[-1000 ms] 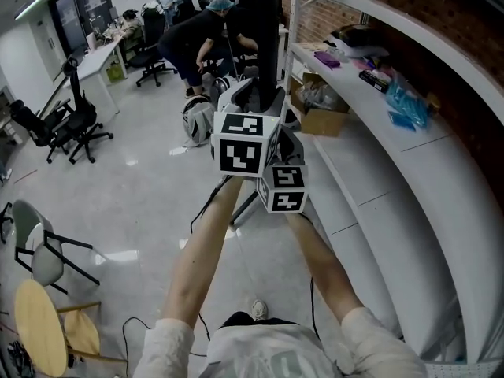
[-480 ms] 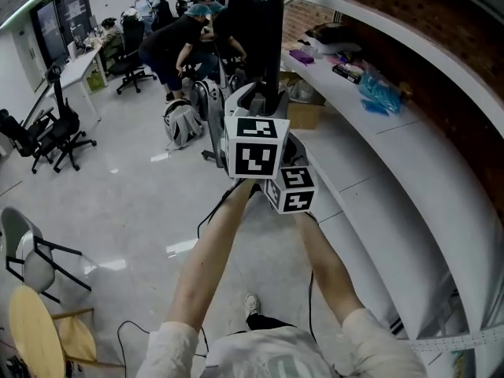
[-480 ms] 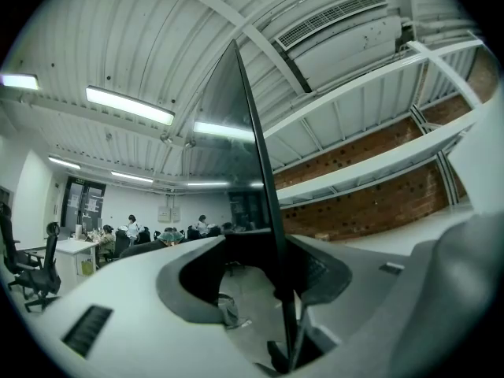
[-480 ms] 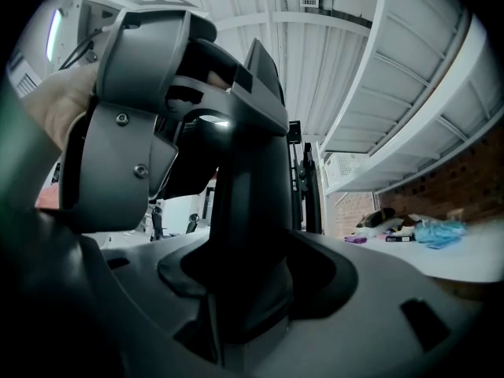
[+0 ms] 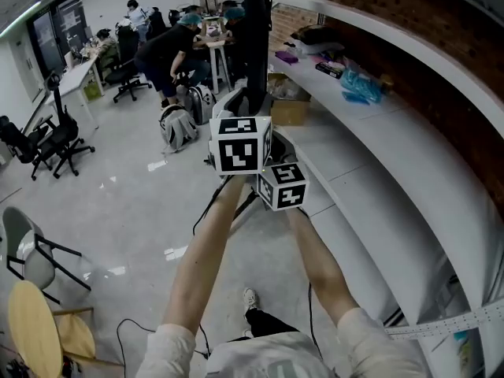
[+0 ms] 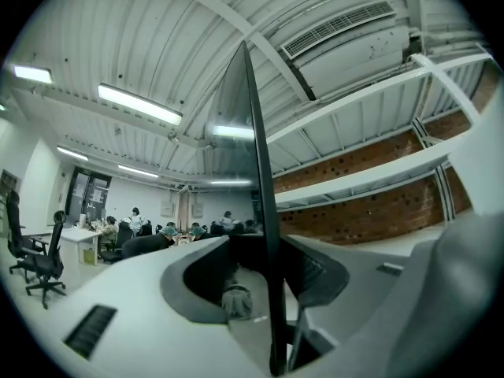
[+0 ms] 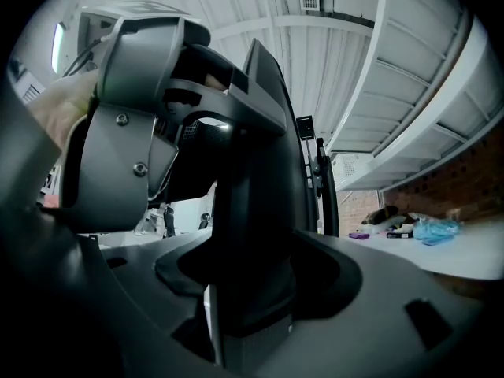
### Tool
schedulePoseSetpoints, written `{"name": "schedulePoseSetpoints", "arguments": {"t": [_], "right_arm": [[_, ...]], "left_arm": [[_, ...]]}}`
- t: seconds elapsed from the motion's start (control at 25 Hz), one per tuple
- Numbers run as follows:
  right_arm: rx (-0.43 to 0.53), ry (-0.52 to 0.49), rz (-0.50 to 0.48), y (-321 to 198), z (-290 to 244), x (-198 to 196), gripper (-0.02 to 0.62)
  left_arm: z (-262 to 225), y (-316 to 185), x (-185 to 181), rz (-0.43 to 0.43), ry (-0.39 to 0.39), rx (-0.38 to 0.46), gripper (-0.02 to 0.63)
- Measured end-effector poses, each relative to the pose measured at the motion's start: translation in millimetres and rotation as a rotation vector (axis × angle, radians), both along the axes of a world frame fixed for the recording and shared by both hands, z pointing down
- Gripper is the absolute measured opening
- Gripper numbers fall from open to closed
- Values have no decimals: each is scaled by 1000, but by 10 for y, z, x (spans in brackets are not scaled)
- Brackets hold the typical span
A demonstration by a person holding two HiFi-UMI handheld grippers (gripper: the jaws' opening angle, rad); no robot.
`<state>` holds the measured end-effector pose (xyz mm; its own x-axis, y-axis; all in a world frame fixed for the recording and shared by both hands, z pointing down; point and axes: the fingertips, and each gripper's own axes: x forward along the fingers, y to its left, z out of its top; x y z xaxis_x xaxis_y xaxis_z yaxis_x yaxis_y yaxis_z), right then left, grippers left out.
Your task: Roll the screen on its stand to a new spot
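Note:
The black screen (image 5: 253,46) stands upright on its stand, seen edge-on in the head view. Both arms reach out to it. My left gripper (image 5: 244,107) is at the screen's edge, its marker cube toward me. In the left gripper view the thin edge of the screen (image 6: 256,172) runs up between the left gripper's (image 6: 264,270) jaws with room on both sides; these jaws have just been closing. My right gripper (image 5: 276,150) is lower. Its (image 7: 260,290) jaws have just been opening around the stand's dark post (image 7: 252,235), with a sliver of light at the left jaw.
A long white curved counter (image 5: 378,156) runs along the right, with small items on it and a cardboard box (image 5: 290,110) under it. People bend over a table (image 5: 169,50) ahead; a backpack (image 5: 175,124) lies on the floor. Office chairs (image 5: 43,144) stand left; a round wooden table (image 5: 35,329) near left.
The screen and both grippers have travelled forward along the counter. The people, backpack and cardboard box now lie closer ahead.

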<state>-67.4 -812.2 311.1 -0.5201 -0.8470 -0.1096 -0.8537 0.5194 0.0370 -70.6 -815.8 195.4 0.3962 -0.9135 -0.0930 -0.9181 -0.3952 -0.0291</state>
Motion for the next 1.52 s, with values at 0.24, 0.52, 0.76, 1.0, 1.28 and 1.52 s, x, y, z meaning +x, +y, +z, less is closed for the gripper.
{"name": "schedulePoseSetpoints", "arguments": {"t": [0.24, 0.52, 0.76, 1.0, 1.28, 1.52], "right_arm": [[0, -2, 42, 225, 21, 123, 272], [6, 3, 47, 538, 13, 412, 273], [5, -1, 45, 810, 28, 795, 273], [6, -3, 54, 1029, 20, 1020, 273], [6, -3, 29, 1365, 24, 1442, 273], [1, -1, 13, 1684, 20, 1844, 273]], "left_arm": [[24, 228, 129, 47, 2, -1, 196], [14, 538, 409, 84, 50, 2, 196], [24, 810, 796, 103, 69, -1, 199], [23, 1024, 1016, 106, 69, -1, 198], [29, 1363, 1441, 87, 72, -1, 199], [17, 1682, 1846, 70, 70, -1, 199]]}}
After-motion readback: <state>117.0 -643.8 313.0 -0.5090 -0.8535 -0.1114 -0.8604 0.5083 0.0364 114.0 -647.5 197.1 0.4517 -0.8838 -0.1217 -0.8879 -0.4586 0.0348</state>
